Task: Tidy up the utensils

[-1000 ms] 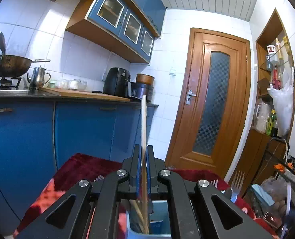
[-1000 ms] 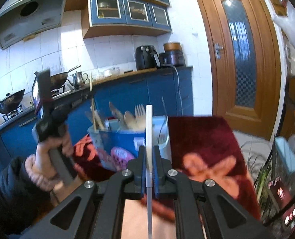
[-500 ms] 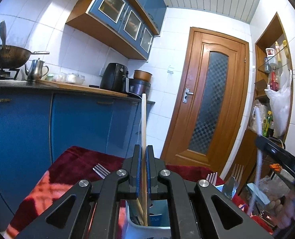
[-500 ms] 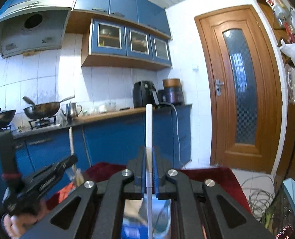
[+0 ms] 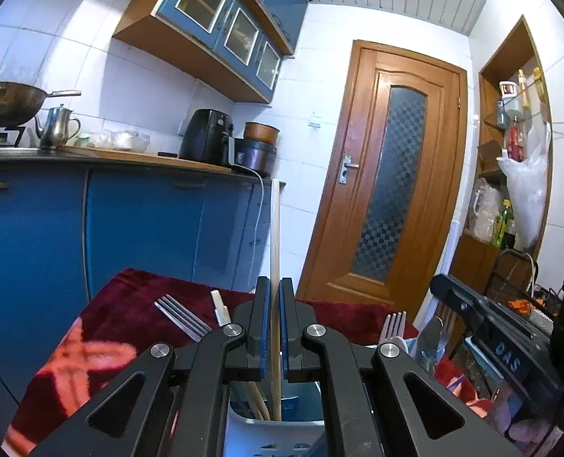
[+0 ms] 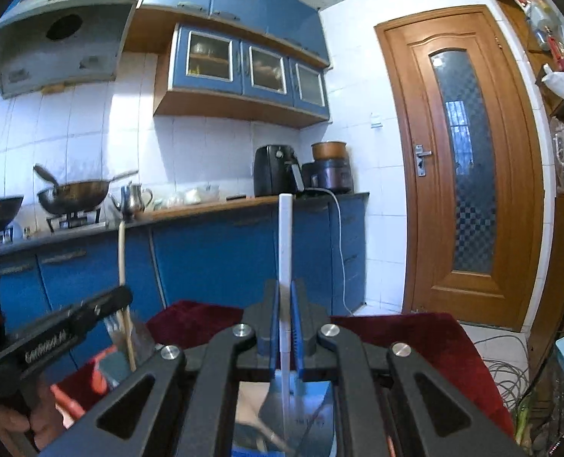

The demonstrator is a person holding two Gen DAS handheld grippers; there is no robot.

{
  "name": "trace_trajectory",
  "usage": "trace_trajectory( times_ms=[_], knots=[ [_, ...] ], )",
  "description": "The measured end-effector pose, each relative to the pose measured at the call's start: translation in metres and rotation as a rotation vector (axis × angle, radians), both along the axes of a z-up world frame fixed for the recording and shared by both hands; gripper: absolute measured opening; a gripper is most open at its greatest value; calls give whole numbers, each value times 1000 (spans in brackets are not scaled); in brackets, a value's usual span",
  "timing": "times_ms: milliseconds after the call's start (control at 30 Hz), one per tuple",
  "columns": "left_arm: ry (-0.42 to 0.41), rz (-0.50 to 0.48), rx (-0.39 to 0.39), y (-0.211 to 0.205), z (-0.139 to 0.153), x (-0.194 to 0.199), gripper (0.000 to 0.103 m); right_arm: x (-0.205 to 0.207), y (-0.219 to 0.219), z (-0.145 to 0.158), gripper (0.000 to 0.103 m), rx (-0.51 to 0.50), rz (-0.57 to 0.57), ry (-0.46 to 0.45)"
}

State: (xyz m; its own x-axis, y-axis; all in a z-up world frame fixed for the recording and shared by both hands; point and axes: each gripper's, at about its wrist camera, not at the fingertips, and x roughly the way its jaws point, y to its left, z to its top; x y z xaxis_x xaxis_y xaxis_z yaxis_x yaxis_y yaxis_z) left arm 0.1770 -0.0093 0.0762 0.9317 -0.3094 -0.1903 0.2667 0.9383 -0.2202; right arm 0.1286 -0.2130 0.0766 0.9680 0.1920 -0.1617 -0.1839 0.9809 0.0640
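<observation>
My left gripper is shut on a wooden chopstick that stands upright, its lower end inside the white utensil holder just below the jaws. My right gripper is shut on a white stick-shaped utensil, also upright, whose lower end reaches down into a blue-and-white holder under the fingers. In the left wrist view metal forks and a spoon stand in the holder to the right. The wooden chopstick shows again at the left of the right wrist view.
A dark red patterned cloth covers the table. A loose fork and a pale stick rise at the left. Behind are blue kitchen cabinets, a wooden door and shelves on the right.
My right gripper with the white stick has swung over the holder, which now lies beneath it. Its black body has come into the left wrist view. The left gripper has stayed over the holder.
</observation>
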Motion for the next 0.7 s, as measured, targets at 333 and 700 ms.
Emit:
trace_trajectory(
  times_ms=[333,700],
  knots=[
    [76,-17,55,-12,3,-5,38,-19,-4,7,21,35,19,28],
    [79,-22,119,-5,27,-52,38,-62,1,31,27,93,72,39]
  ],
)
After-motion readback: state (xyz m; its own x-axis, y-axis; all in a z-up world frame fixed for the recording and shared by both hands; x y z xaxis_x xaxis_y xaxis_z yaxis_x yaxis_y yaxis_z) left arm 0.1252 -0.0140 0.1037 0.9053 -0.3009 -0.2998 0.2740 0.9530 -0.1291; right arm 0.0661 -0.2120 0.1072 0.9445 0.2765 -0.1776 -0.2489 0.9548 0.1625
